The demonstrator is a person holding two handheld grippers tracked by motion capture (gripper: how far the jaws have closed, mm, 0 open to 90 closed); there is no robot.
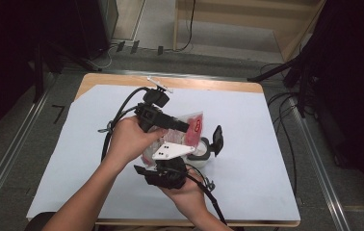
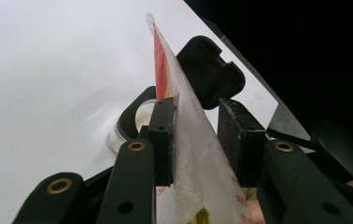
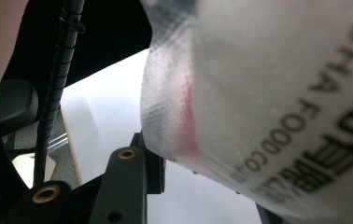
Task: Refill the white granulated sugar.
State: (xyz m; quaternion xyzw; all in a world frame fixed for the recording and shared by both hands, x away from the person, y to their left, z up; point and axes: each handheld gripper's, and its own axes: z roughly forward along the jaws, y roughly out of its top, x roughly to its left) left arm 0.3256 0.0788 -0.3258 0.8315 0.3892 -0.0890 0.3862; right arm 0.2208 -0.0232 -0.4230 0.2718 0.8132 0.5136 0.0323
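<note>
A clear plastic pouch (image 1: 193,129) with red print hangs over the middle of the table, held between both grippers. My left gripper (image 1: 182,126) reaches in from the left and is shut on the pouch (image 2: 191,154), which stands edge-on between its pads. My right gripper (image 1: 163,162), under its grey three-cornered plate (image 1: 171,151), comes from the near side. It grips the pouch (image 3: 282,93), whose side presses on the left pad (image 3: 152,170); the other jaw is hidden. Below the pouch stands a small round jar (image 1: 202,150) (image 2: 139,116) with its black lid (image 1: 217,139) (image 2: 212,70) flipped open.
A white sheet (image 1: 247,159) covers the wooden table (image 1: 209,85). Black cables trail from both grippers across the sheet. A small white clip (image 1: 160,85) lies at the far edge. Dark stands and floor cables (image 1: 286,101) sit beyond the right side.
</note>
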